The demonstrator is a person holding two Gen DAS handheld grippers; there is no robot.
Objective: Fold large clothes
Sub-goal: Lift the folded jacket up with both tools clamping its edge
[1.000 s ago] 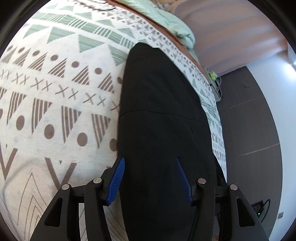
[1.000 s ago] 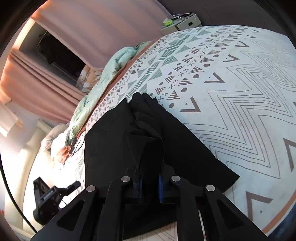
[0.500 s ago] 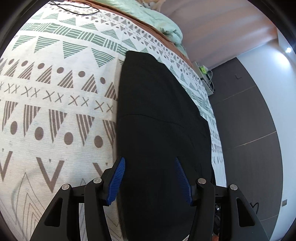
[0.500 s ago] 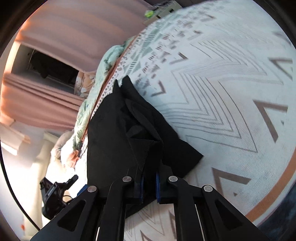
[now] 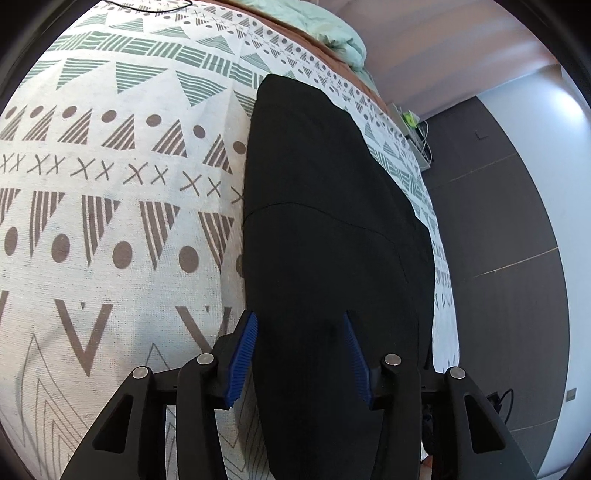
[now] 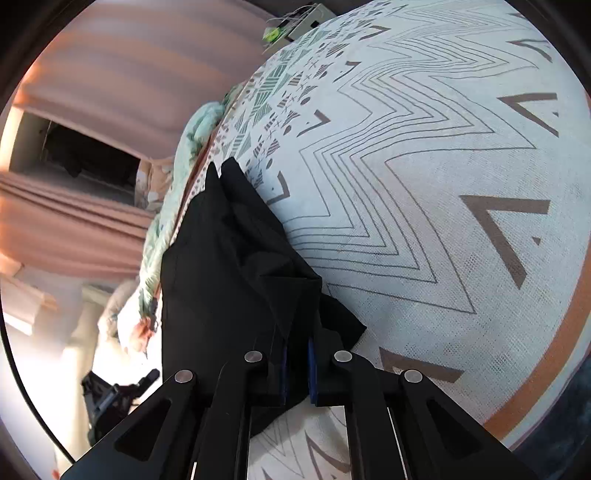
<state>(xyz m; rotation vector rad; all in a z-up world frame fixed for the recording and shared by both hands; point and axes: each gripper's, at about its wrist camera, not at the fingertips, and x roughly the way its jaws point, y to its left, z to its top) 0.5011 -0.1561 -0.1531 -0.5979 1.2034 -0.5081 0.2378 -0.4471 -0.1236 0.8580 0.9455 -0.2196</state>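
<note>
Nearest in the right wrist view, the right gripper [image 6: 296, 356] has its jaws pressed together on a bunched fold of the black garment [image 6: 229, 280]. That pinch has tightened a shade over the last second. The hand has also swung and rolled: a second ago the cloth fanned out wide toward 3 o'clock, and now it hangs as a narrower heap running up toward 11 o'clock over the patterned bedspread [image 6: 424, 184]. My reading is that a lifted layer is being carried across the rest, so a fold is under way, not finished.

In the left wrist view, the left gripper [image 5: 300, 339] straddles the near end of the black garment [image 5: 325, 221]. Its jaws are spread but closing, with cloth between the blue pads [image 5: 242, 354]; whether the pads already press the fabric I cannot tell. That hand has barely moved, so it looks set to anchor or take up this end.

Further out, the garment lies smooth toward 12 o'clock on the bed. Beyond it a mint quilt [image 5: 332, 33] bunches at the far edge, before pink curtains [image 6: 122, 74].
</note>
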